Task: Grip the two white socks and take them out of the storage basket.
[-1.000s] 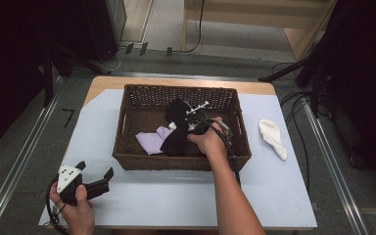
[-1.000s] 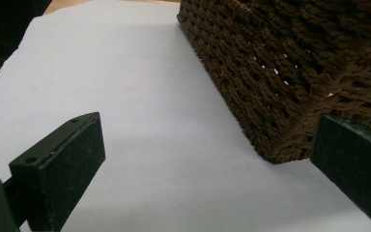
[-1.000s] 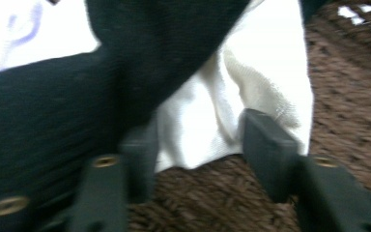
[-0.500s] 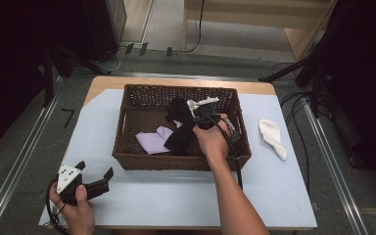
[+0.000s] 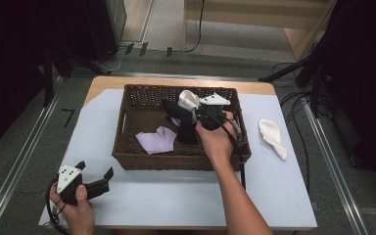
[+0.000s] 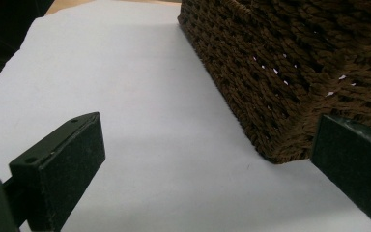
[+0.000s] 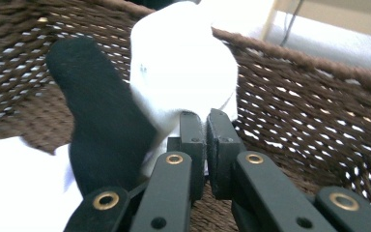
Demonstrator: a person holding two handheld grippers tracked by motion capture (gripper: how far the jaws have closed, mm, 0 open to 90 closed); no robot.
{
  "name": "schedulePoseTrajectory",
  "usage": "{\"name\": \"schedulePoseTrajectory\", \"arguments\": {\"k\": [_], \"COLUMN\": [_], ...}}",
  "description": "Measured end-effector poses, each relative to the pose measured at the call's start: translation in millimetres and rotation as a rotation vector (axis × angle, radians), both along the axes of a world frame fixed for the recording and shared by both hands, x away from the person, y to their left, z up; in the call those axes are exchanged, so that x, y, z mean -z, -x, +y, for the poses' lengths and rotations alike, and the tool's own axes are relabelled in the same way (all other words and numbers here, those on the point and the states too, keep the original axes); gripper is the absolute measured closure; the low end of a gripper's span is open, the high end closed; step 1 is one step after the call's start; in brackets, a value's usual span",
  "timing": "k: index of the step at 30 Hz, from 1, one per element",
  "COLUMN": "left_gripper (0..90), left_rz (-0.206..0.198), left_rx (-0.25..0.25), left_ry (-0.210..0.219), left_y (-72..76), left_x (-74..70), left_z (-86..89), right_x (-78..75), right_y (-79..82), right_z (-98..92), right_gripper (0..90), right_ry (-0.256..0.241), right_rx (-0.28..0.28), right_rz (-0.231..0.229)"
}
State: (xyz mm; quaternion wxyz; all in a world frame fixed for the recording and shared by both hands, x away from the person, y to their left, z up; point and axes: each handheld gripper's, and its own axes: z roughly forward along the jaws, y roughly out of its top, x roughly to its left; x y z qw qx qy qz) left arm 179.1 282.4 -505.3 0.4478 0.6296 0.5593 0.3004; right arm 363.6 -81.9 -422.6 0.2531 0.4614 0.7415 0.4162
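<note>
Resting at the near left corner of the white table cover [image 5: 176, 196], the left gripper [image 5: 95, 177] is held in the person's left hand [image 5: 76, 215]. Its jaws stand wide apart with nothing between them; in the left gripper view they frame bare cover and the near corner of the brown wicker basket [image 6: 290, 72], which lies just beyond the right jaw.

Farther in, the person's right forearm reaches over the basket's near wall [image 5: 176, 160], and the right hand [image 5: 218, 142] holds the right gripper [image 5: 192, 111] above the basket's interior. In the right gripper view its jaws are closed nearly together on the lower edge of a white sock [image 7: 183, 72], which is lifted clear of the basket floor and bunched above the fingertips. A black sock [image 7: 101, 125] hangs touching the white one on the left; whether the jaws also pinch it cannot be told.

On the basket floor, left of the gripper, lies a pale lilac cloth [image 5: 155, 141].

To the right, outside the basket and well apart from it, a second white sock [image 5: 272, 137] lies flat on the cover.
</note>
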Motion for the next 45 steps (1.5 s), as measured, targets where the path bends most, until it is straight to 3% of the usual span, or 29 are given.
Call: {"name": "schedulePoseTrajectory", "arguments": {"k": [4, 12, 19, 24, 29, 36, 45], "left_gripper": [0.0, 0.0, 0.0, 0.0, 0.0, 0.0, 0.0], "left_rz": [0.0, 0.0, -0.001, -0.001, 0.0, -0.001, -0.003], "left_rx": [-0.002, -0.002, -0.002, -0.001, -0.002, -0.002, -0.001], "left_ry": [-0.004, -0.007, -0.012, -0.013, -0.011, -0.014, -0.017], "left_y": [0.0, 0.0, 0.1, 0.0, 0.2, 0.1, 0.2], "left_x": [0.0, 0.0, 0.0, 0.0, 0.0, 0.0, 0.0], "left_z": [-0.3, -0.5, -0.5, -0.7, -1.1, -1.2, -1.6], "right_x": [-4.7, -12.0, -20.4, -27.1, -32.4, -32.1, -19.2], "right_y": [6.9, 11.0, 18.6, 24.7, 28.3, 32.6, 37.3], "right_z": [2.8, -16.5, -40.8, -62.6, -85.7, -120.9, -160.1], "right_gripper": [87.3, 87.3, 87.4, 87.5, 87.5, 87.5, 87.5], "right_ry": [-0.008, -0.056, -0.098, -0.111, -0.133, -0.146, -0.163], "right_rx": [-0.054, 0.005, 0.047, 0.106, 0.145, 0.22, 0.325], "right_rz": [-0.023, -0.056, -0.141, -0.219, -0.264, -0.301, -0.319]}}
